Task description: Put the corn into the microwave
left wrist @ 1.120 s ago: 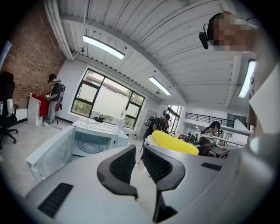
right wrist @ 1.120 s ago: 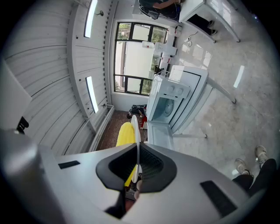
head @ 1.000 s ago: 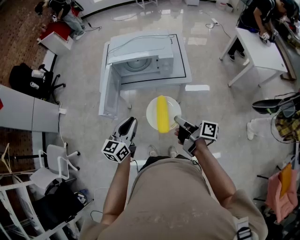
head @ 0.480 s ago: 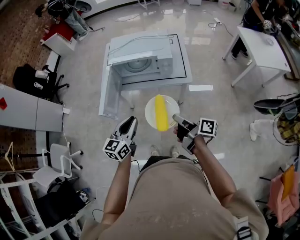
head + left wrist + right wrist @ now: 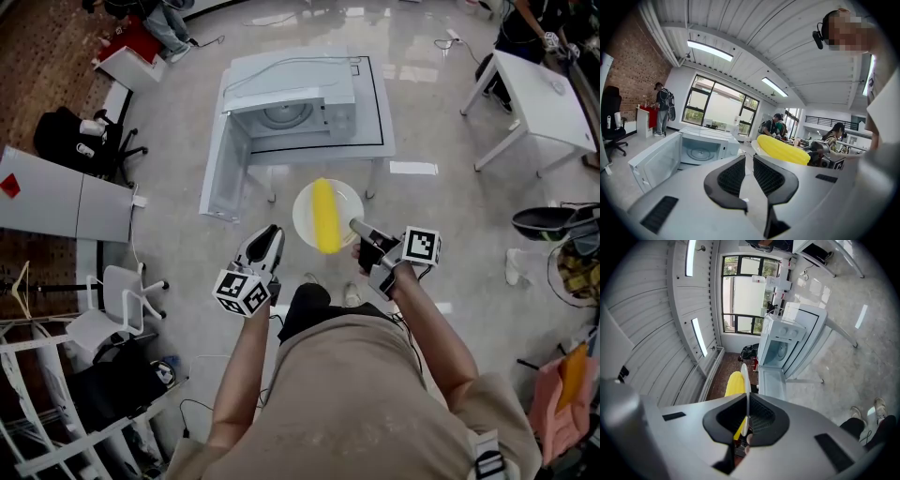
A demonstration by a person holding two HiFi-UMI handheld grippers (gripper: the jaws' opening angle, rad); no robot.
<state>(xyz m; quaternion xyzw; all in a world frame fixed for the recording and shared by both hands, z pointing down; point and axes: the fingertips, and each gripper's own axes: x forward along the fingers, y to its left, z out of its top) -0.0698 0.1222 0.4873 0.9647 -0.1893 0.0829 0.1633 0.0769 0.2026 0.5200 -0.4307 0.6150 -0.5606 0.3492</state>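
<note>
"What sits closest to the person?"

"The left gripper. It has a smooth grey shell and ribbed black pads that stand a little apart, with nothing between them. Beside it, the right gripper has its jaws pinched on the thin rim of a plate, at the plate's near right edge."

"What kind of plate?"

"Round, white and glossy, held in the air above the floor. The corn lies on it, a smooth yellow cob with rounded ends, across the plate's middle. Its long axis runs from the near rim to the far rim, and the far end points toward the microwave."

"And the microwave itself?"

"A boxy white one on a low white table, set toward the table's left edge. Its door is swung wide and hangs out past the table's front left corner. In the open cavity lies a round turntable."
</note>
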